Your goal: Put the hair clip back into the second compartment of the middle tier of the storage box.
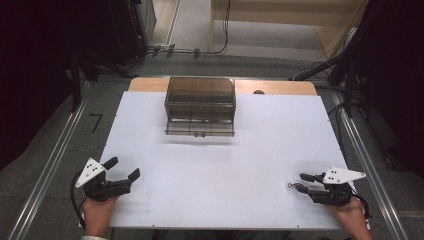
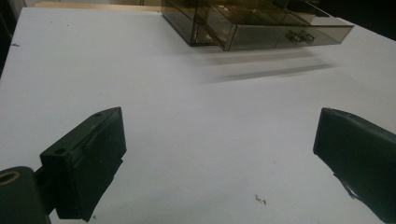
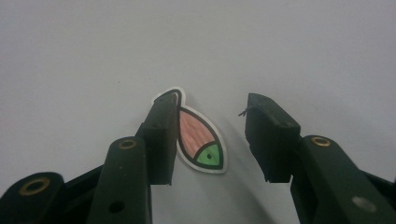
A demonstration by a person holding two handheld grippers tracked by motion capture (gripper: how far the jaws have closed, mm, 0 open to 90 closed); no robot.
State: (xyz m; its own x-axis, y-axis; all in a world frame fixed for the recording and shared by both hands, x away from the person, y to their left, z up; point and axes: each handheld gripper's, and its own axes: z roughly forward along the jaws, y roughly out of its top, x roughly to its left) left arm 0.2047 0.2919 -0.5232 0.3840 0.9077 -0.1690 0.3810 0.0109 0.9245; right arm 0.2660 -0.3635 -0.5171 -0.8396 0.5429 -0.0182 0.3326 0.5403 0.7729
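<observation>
Right gripper half-open astride flat fish sticker, seemingly unheld, tail away.

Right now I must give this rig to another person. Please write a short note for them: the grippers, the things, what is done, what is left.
Left gripper: open, nothing between the jaws, low over the white table at its near left.
Right gripper: open, jaws either side of a small fish sticker lying flat on the table; the left jaw covers its edge, no grip yet.
Smoky drawer box: far centre, bottom drawer pulled out.
Done: drawer open.
Left, probably: pick up the sticker, perhaps for the drawer.
</observation>
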